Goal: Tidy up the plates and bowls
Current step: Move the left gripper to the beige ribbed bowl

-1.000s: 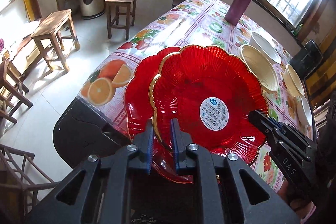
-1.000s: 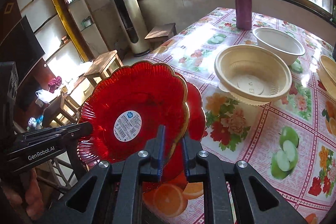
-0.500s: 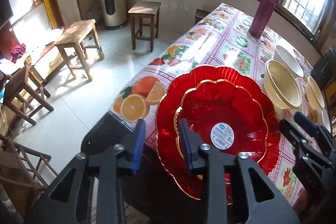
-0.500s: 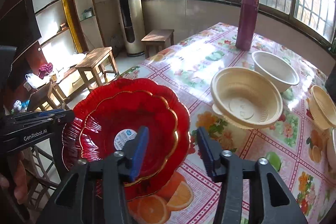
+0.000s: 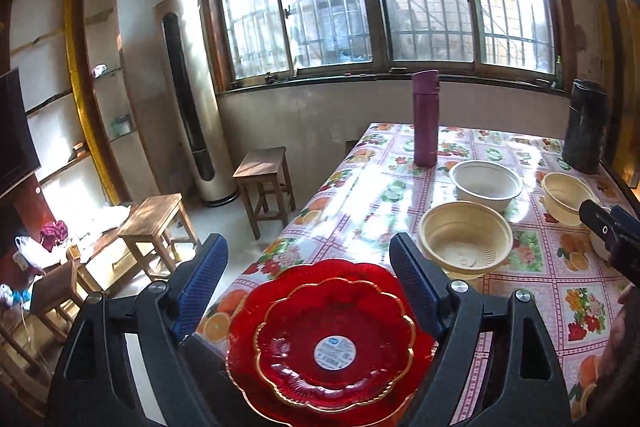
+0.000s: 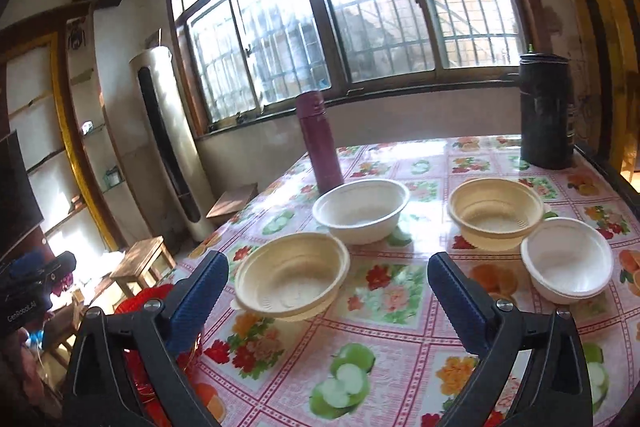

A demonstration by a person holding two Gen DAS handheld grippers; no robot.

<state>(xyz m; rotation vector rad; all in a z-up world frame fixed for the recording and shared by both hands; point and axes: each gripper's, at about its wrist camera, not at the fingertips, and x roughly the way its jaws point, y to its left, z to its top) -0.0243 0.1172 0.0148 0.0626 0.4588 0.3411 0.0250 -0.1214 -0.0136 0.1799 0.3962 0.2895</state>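
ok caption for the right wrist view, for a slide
Open right gripper faces four bowls on the floral tablecloth, nearest a beige bowl.

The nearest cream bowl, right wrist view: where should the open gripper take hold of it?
Probably the thin rim of the nearest cream bowl. It sits upright and apart from the white bowl. Bring the right gripper from the near side, one finger inside, one outside the wall.

The left gripper points level and forward with its jaws spread wide and nothing between the blue pads. The right gripper is posed the same, jaws wide apart and empty. In the left view the right gripper shows at the right edge, with what may be a hand behind it.
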